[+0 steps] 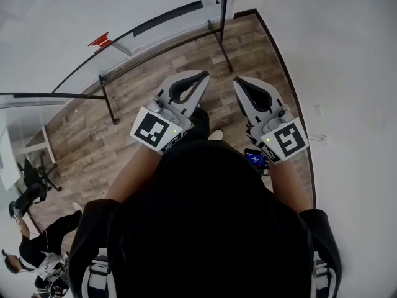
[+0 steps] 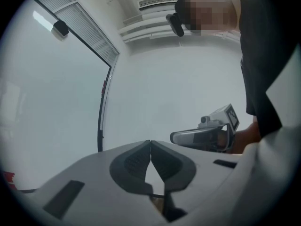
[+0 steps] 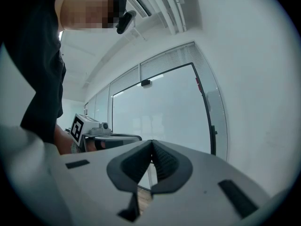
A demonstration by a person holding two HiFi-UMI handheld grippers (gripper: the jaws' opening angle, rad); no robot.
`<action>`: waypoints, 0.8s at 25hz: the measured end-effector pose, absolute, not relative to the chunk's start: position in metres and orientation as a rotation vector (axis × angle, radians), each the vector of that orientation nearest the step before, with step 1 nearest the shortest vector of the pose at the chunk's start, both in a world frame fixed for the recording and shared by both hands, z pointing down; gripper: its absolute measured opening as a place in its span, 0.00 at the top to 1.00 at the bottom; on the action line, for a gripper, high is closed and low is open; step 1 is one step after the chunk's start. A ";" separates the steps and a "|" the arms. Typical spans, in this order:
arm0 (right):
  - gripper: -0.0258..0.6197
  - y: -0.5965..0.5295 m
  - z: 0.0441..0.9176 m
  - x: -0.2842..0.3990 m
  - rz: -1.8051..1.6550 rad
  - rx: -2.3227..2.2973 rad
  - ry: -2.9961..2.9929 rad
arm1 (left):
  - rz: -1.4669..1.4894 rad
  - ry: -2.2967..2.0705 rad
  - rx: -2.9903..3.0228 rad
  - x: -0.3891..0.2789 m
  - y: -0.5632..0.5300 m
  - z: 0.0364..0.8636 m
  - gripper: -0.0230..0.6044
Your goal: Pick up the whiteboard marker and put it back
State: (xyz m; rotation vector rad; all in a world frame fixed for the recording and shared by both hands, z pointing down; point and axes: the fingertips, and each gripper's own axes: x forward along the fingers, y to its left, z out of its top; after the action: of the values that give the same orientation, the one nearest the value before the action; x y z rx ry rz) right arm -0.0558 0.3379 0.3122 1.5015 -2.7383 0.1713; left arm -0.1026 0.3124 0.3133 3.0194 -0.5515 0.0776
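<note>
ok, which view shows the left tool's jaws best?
Left gripper view: the left tool is centred, jaws together, nothing between. Head view shows it from above; right gripper view only side-on, at left.

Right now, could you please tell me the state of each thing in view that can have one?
Left gripper: shut, jaws together, nothing between them.
Right gripper: shut, jaws together, empty.
Glass board: standing upright.
Whiteboard marker: not visible in any view.
</note>
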 end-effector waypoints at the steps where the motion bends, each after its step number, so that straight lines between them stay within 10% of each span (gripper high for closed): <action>1: 0.97 0.333 0.311 -0.056 0.160 1.499 -2.739 | 0.073 -0.556 3.028 -0.101 0.307 0.313 0.96; 20: 0.97 0.158 0.305 -0.017 0.144 1.557 -2.652 | 0.022 -0.477 3.032 -0.059 0.124 0.311 0.96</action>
State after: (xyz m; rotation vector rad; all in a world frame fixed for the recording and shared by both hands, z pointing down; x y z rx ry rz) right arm -0.0172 0.1581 0.3047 1.5570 -2.6520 0.1441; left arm -0.0587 0.1242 0.3106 3.0318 -0.4770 0.0224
